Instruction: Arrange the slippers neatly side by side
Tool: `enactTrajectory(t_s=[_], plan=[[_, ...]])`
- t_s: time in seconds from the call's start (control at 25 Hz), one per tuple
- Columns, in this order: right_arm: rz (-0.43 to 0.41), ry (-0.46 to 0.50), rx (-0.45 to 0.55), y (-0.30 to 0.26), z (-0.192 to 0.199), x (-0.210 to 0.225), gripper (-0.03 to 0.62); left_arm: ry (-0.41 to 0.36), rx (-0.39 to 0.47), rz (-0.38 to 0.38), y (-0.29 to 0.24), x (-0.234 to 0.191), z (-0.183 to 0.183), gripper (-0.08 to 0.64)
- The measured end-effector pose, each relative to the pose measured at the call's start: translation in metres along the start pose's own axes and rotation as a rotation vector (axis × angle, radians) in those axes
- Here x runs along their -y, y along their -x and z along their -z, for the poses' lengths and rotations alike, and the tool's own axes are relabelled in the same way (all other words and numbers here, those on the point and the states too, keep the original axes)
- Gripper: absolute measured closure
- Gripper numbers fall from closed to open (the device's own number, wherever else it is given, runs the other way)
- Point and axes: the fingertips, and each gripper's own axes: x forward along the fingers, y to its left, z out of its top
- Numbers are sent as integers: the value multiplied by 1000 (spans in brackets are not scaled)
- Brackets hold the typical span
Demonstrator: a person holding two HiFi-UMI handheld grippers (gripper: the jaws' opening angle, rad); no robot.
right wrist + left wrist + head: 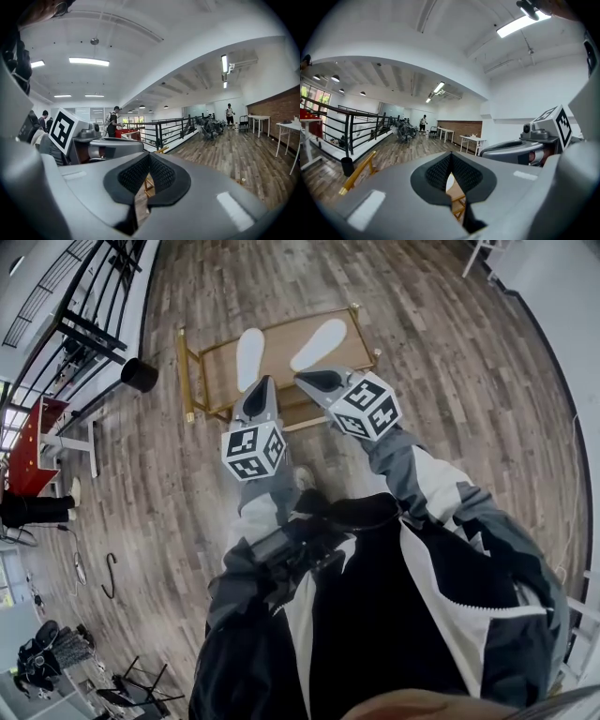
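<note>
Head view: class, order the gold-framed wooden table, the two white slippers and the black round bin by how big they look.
Largest: gold-framed wooden table.
Next: white slipper on the left and white slipper on the right, alike, so unranked.
Smallest: black round bin, though close to the slippers.

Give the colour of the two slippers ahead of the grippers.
Both slippers are white; the head view shows it best.

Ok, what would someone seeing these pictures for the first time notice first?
Two white slippers lie on a low gold-framed table straight ahead, the left slipper and right slipper splayed in a V rather than side by side. Just short of them, the left gripper and right gripper hang shut and empty, each carrying its black-and-white marker cube.
</note>
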Motion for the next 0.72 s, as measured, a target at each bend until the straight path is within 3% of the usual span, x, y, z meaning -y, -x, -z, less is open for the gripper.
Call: enactTrajectory(t_s=[0.16,0.4,0.72], plan=[[59,1,20,-29,-24,37,586,8,9,39,-39,-29,-19,552],[145,-13,45,-80,-54,80,586,-41,12,92,-86,-81,-48,552],[206,-19,24,-143,-65,117,586,-38,2,165,-138,-136,-55,552]])
